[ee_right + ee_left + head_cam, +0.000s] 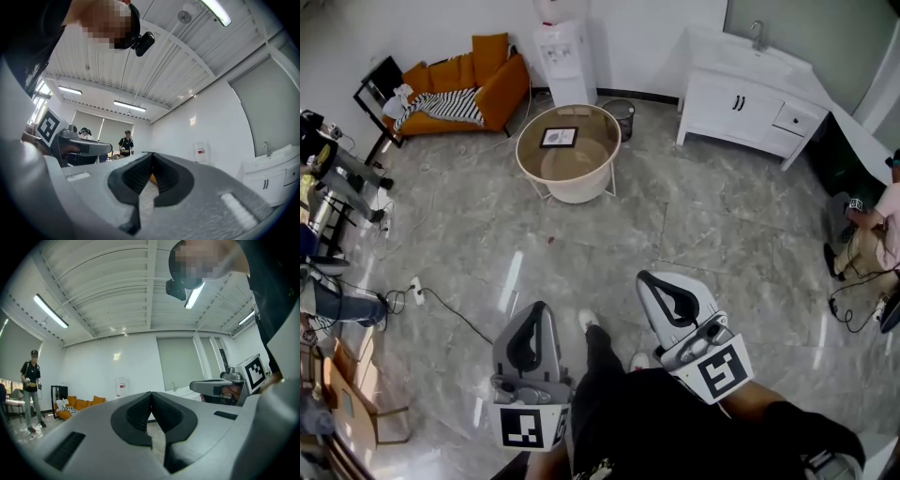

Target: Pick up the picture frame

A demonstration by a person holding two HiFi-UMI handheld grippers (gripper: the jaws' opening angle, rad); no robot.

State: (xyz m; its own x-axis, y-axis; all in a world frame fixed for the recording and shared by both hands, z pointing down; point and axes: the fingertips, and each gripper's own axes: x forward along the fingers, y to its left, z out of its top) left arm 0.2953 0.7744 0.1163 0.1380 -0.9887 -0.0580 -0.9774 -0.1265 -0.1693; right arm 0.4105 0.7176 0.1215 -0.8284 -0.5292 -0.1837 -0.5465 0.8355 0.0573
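**Item:** small flat picture frame, dark border, pale print inside.

**Location:** lying face up on the glass top of the round cream-walled counter, a little off centre towards its far side. It is across the grey marbled floor from you, in front of the orange sofa and the white water dispenser, and well apart from both tongs.

**Handling, as judged:** light and stiff, so it should lift in one piece. The front looks glazed, so treat it as breakable and slick. It lies flat on smooth glass, is likely to skate when you nudge it, and offers no raised part to pinch.

**Where to hold:** the dark border along one edge, one jaw above and one below, never the middle of the pane. You probably need to slide an edge past the counter's rim, or tip it up, to get a jaw beneath.

**Tongs:** left tongs pressed together, nothing between them. Right tongs likewise together and empty. You must part a pair before you reach the frame
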